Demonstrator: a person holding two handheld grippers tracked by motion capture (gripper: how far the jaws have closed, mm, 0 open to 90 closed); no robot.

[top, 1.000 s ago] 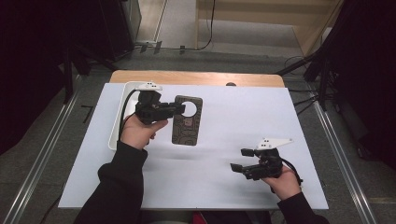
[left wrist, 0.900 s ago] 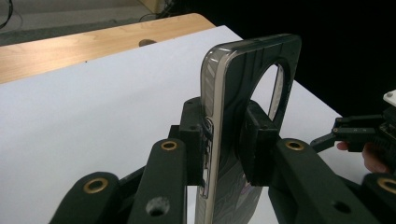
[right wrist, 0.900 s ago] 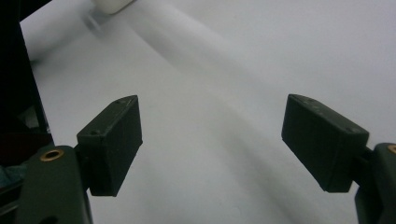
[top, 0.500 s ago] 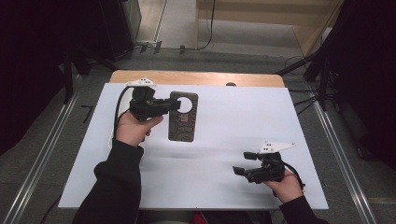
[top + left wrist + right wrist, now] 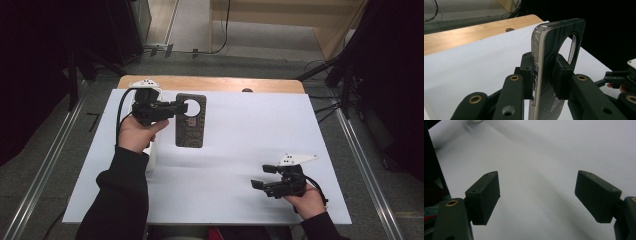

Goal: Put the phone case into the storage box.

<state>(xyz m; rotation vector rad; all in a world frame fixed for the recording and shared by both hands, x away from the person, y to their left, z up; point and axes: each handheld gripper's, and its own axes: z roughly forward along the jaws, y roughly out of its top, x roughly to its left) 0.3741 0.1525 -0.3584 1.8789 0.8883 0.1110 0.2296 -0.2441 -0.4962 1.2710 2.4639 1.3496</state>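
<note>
The phone case (image 5: 559, 50) looks like dark, semi-gloss plastic with a moulded relief pattern on its back, and its edge carries a bright, mirror-like chrome band. The left claw (image 5: 544, 75) is matt black plastic, faintly grainy, with brass-coloured metal inserts at its joints; the right claw (image 5: 537, 197) has the same dull black finish. The surface (image 5: 240, 140) is covered by smooth, matt white sheet, with pale varnished wood (image 5: 220, 84) along its far edge
</note>
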